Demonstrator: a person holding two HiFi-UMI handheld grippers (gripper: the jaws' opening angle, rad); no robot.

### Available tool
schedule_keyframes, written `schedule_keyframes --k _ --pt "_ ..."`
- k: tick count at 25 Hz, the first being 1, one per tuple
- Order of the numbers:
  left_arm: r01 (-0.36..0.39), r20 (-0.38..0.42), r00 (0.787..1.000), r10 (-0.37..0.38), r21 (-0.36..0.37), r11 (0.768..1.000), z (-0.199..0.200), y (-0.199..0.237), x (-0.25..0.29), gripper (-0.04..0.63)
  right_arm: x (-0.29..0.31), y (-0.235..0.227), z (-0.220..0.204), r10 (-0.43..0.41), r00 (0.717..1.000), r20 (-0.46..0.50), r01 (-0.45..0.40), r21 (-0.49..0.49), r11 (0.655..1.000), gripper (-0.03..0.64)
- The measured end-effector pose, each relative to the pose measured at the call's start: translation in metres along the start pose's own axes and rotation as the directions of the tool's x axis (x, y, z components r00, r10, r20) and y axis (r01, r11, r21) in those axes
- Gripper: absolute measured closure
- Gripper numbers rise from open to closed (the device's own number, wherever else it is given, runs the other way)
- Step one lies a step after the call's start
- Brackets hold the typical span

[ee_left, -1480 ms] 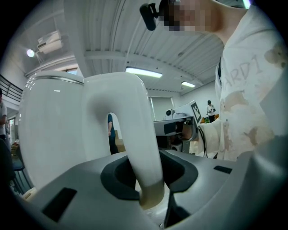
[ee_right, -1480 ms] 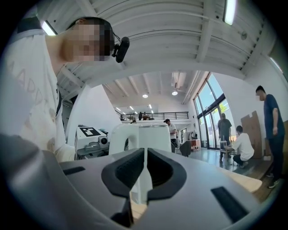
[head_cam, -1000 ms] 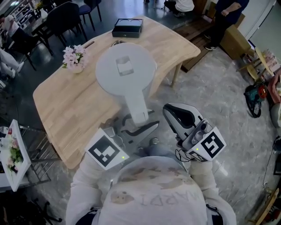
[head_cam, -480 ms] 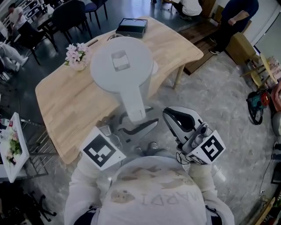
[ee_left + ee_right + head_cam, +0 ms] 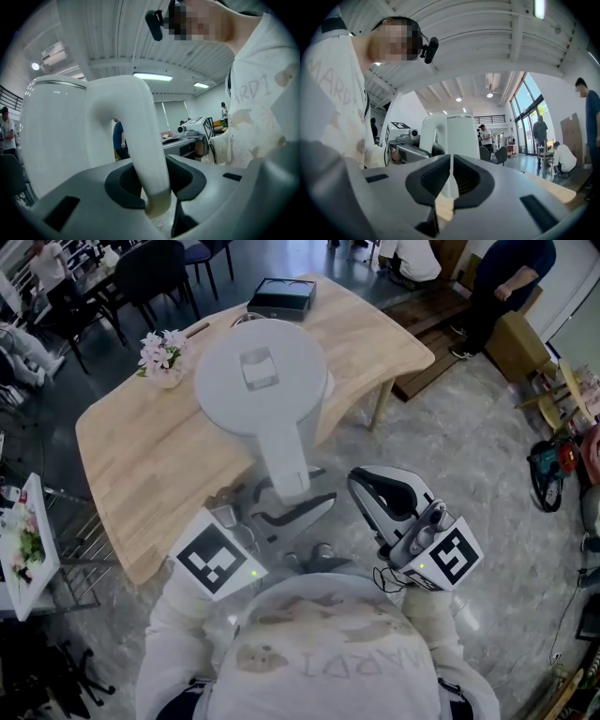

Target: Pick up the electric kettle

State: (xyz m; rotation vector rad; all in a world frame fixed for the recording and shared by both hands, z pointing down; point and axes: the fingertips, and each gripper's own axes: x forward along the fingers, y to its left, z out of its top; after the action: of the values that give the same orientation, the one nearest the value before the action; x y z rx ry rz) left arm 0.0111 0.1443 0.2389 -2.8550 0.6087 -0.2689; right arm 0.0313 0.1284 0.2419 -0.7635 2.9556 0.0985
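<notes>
Head view: the kettle point(image 5: 262, 381) is gripped by its handle point(image 5: 140, 140) in the left hand-held gripper point(image 5: 150, 190); the right hand-held gripper point(image 5: 450, 185) is closed, empty. The grip could be lost if the body swings.

A person wears a white long-sleeved sweatshirt point(image 5: 328, 652) with pale lettering across the chest and brownish smudges on the fabric. A small black device on a stalk point(image 5: 430, 49) sits at the head. The left tongs point(image 5: 286, 507) have a light grey moulded shell with black recessed pads and bare metal fittings. The right tongs point(image 5: 361, 486) are white with a black inset. Each carries a white cube printed with black square markers, the left cube point(image 5: 217, 566) and the right cube point(image 5: 453, 559) both showing a small green light. A thin black cable point(image 5: 384, 574) loops beside the right cube.
</notes>
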Motion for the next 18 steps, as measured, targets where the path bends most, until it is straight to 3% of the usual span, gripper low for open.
schedule_keyframes --k 18 --pt "0.004 0.002 1.000 -0.004 -0.003 1.000 -0.0030 0.0005 0.0062 0.483 -0.0021 -0.0035 0.0008 0.000 1.000 -0.001 0.000 -0.014 1.000 0.588"
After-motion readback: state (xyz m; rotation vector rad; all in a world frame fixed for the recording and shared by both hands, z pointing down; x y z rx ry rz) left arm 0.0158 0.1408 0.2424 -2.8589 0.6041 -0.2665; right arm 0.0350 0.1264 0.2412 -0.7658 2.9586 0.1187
